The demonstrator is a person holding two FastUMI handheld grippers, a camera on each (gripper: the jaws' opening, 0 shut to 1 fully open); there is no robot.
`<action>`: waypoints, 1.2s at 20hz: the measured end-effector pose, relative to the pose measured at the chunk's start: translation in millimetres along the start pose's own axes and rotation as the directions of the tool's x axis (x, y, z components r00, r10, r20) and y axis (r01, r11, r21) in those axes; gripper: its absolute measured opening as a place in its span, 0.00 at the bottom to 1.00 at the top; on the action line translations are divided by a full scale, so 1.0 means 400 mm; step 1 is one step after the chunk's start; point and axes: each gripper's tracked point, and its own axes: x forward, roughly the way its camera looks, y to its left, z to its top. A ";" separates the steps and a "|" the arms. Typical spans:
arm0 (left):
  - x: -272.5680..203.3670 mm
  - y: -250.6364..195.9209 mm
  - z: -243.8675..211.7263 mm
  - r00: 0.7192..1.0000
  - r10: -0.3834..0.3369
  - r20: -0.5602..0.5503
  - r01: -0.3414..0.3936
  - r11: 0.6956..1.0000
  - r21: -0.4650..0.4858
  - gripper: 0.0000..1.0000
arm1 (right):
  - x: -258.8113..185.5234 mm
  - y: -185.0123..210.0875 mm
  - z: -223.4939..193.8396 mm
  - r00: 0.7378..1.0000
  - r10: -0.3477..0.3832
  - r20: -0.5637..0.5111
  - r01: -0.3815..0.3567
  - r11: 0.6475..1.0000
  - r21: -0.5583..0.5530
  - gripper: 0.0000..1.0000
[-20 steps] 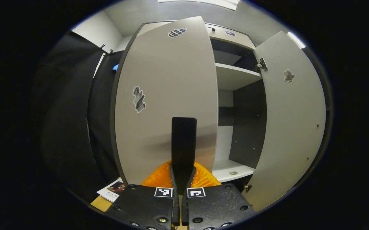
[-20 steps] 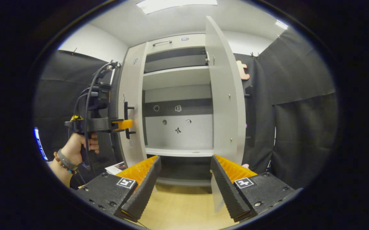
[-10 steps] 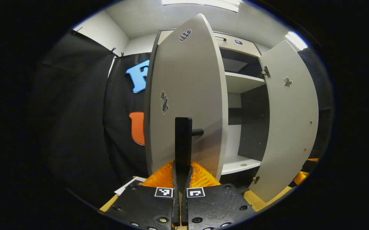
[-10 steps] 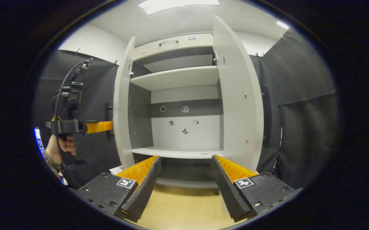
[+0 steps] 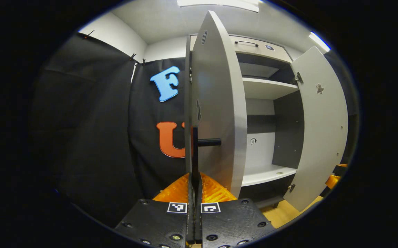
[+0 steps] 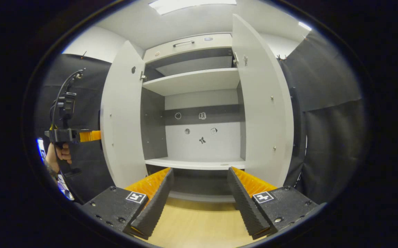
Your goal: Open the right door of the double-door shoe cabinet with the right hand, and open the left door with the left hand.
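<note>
1. Shoe cabinet (image 6: pixel 199 103) stands ahead of both cameras with its 2 doors swung outward, so the shelves (image 6: pixel 192 81) and the back panel show between them.
2. Left door (image 5: pixel 216 110) appears nearly edge-on in the left gripper view; in the right gripper view its inner face (image 6: pixel 123 117) is turned toward the camera.
3. Right door (image 6: pixel 262 103) stands wide open, its inner face visible in both views (image 5: pixel 323 120).
4. Left tool (image 5: pixel 195 179) is clamped on the left door's dark bar handle (image 5: pixel 195 151), both fingers pressed against it with no gap between them.
5. Right tool (image 6: pixel 197 196) hangs in front of the cabinet with its fingers spread wide, gripping nothing, well apart from the right door.
6. In the right gripper view the left tool (image 6: pixel 90 135) reaches behind the left door, held by a hand (image 6: pixel 57 156).
7. Wooden floor (image 6: pixel 192 227) lies below the cabinet.
</note>
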 end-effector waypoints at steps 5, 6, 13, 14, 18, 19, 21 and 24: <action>0.003 0.064 -0.002 1.000 -0.012 0.010 0.012 0.998 -0.062 0.00 | 0.011 -0.001 0.004 1.000 -0.012 0.002 0.012 1.000 -0.008 0.97; 0.006 0.072 -0.002 1.000 -0.025 0.012 0.026 0.999 -0.048 0.00 | 0.012 0.001 0.005 1.000 -0.014 0.001 0.014 1.000 -0.011 0.97; 0.016 0.111 -0.001 0.988 -0.147 0.038 0.150 0.987 -0.061 0.00 | 0.016 0.015 0.003 1.000 -0.018 -0.006 0.017 1.000 -0.022 0.97; 0.016 0.114 -0.002 0.984 -0.171 0.047 0.174 0.983 -0.052 0.00 | 0.016 0.020 0.004 1.000 -0.015 -0.005 0.015 1.000 -0.023 0.97; -0.030 0.123 -0.034 0.974 -0.223 0.031 0.224 0.972 -0.073 0.00 | 0.016 0.034 0.007 1.000 -0.003 0.002 0.003 1.000 -0.028 0.97; -0.057 0.134 -0.041 0.979 -0.200 0.026 0.202 0.976 -0.076 0.01 | 0.020 0.040 0.007 1.000 -0.001 0.002 0.001 1.000 -0.029 0.97; -0.116 0.166 -0.046 0.991 -0.130 0.033 0.131 0.991 -0.027 0.00 | 0.029 0.041 0.001 1.000 -0.011 0.002 0.011 0.999 -0.042 0.97; -0.188 0.079 -0.022 0.985 -0.153 0.076 0.156 0.987 -0.048 0.00 | 0.049 0.040 -0.012 1.000 -0.015 -0.027 0.013 0.999 -0.041 0.98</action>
